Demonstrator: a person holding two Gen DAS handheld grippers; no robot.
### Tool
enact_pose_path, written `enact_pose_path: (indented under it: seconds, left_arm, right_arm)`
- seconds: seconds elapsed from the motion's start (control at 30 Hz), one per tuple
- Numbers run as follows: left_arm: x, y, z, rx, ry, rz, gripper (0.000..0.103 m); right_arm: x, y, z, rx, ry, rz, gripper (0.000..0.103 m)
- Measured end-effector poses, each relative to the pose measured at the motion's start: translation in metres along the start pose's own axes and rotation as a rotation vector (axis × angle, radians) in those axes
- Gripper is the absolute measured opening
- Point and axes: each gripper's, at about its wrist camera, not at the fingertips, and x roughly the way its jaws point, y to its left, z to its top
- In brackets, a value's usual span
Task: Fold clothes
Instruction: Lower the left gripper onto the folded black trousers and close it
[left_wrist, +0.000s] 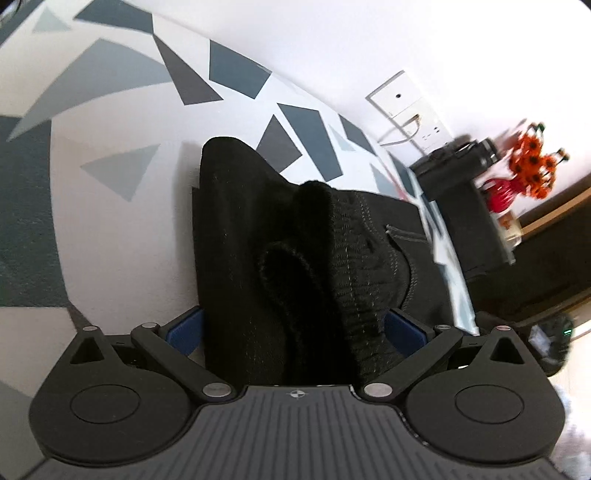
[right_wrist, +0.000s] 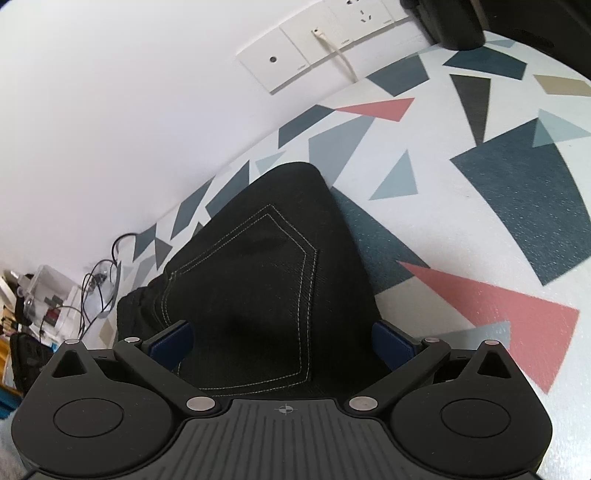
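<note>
On the patterned tabletop (right_wrist: 480, 206), close to the white wall (right_wrist: 129, 110), the black garment (right_wrist: 258, 266) is laid, and its stitched pocket is seen between the spread jaws of the right gripper (right_wrist: 283, 341), whose blue pads flank the cloth. At the left gripper (left_wrist: 293, 330) the jaws are likewise spread, with bunched ribbed fabric (left_wrist: 354, 258) filling the gap between them. Bare tabletop is left open beyond the folded edge (left_wrist: 221, 147) on the left view, while a dark box (left_wrist: 465, 206) and orange flowers (left_wrist: 532, 166) are set near the table's far end

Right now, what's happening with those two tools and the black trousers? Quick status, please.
Left tool open, astride bunched waistband. Right tool open, astride back pocket. Black jeans on patterned mat, partly folded. Nothing in the way.
</note>
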Motion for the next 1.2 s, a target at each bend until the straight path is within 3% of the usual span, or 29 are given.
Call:
enact_pose_path:
  seconds: [0.27, 0.4, 0.47, 0.8, 1.03, 1.2]
  left_arm:
    - [0.003, 0.025, 0.008, -0.135, 0.009, -0.167, 0.103]
    - [0.009, 0.022, 0.014, -0.09, 0.093, -0.199, 0.103]
    - [0.013, 0.017, 0.015, -0.09, 0.125, -0.197, 0.103]
    - [0.025, -0.002, 0.014, -0.039, 0.133, -0.124, 0.103]
    - [0.026, -0.007, 0.009, -0.001, 0.106, -0.095, 0.103]
    - [0.026, -0.005, 0.01, -0.043, 0.088, -0.098, 0.103]
  right_arm:
    - [0.01, -0.006, 0.006, 0.014, 0.028, 0.023, 0.102]
    - [0.012, -0.011, 0.006, 0.029, 0.028, 0.038, 0.102]
    - [0.012, -0.012, 0.006, 0.035, 0.028, 0.044, 0.102]
    - [0.024, -0.009, 0.015, -0.062, 0.088, 0.013, 0.102]
    - [0.042, 0.004, 0.02, -0.246, 0.158, -0.03, 0.102]
    - [0.046, 0.006, 0.022, -0.303, 0.172, -0.014, 0.102]
